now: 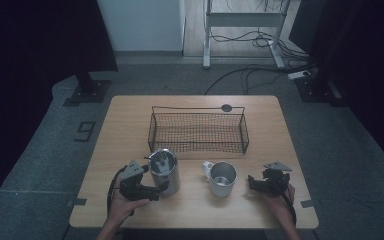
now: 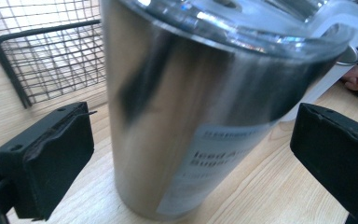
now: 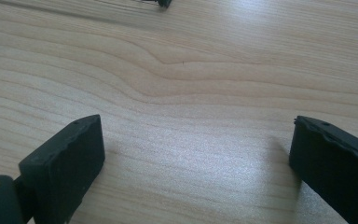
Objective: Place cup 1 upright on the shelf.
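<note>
Tall shiny stainless-steel tumbler w/ clear lid [image 1: 164, 171] upright on light wooden counter [image 1: 280, 135], near front-left edge, just in front of black wire-mesh basket [image 1: 198, 131]. Left tool [image 2: 186, 154] jaws wide, straddling tumbler body; tumbler long axis vertical, centred btwn pads, gap either side, no contact yet. Left hand clearly nearer. Right tool [image 3: 191, 158] also wide, empty, over bare counter, right of short steel mug w/ white handle [image 1: 221, 177]. Tumbler prob. next grasp target.
</note>
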